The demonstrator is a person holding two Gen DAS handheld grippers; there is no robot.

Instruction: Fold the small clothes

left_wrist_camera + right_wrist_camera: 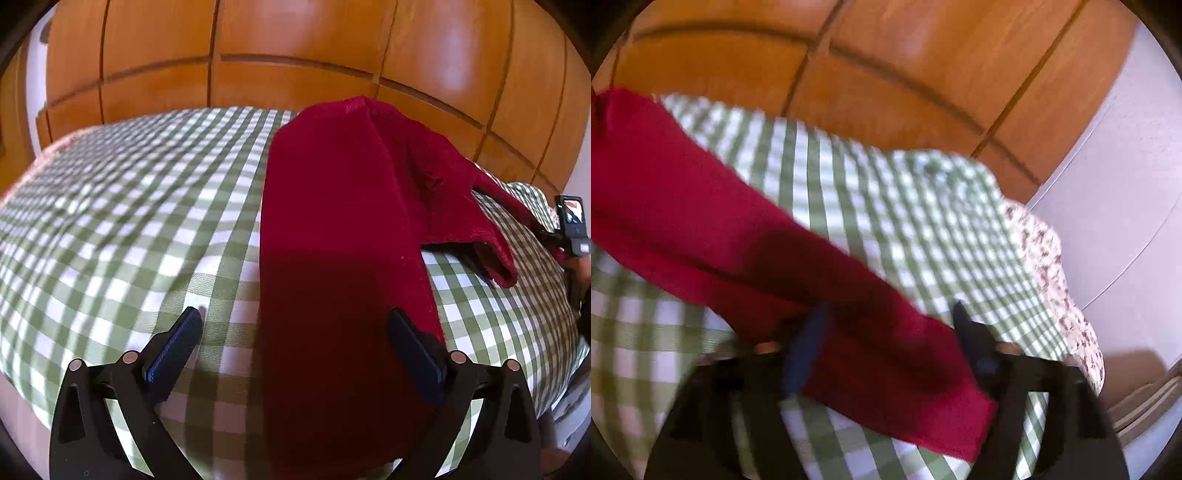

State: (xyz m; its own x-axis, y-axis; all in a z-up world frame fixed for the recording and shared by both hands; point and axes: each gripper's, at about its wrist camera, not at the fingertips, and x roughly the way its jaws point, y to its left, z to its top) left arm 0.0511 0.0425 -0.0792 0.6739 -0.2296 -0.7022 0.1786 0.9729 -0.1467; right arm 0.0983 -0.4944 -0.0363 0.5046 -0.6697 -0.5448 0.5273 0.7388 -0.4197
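Note:
A dark red knitted garment (343, 206) lies on a green-and-white checked bedspread (129, 206), its body stretched toward me and a sleeve (491, 236) reaching to the right. My left gripper (295, 325) is open, with the garment's near end lying between and under its fingers. In the blurred right wrist view the red sleeve (746, 236) runs diagonally between the fingers of my right gripper (890, 317), which stand wide apart and open. The right gripper's camera unit shows at the far right of the left wrist view (570, 221).
A wooden panelled wardrobe (295, 55) stands behind the bed. The bed's right edge shows a floral sheet (1052, 266) and a pale floor or wall (1126, 184) beyond it.

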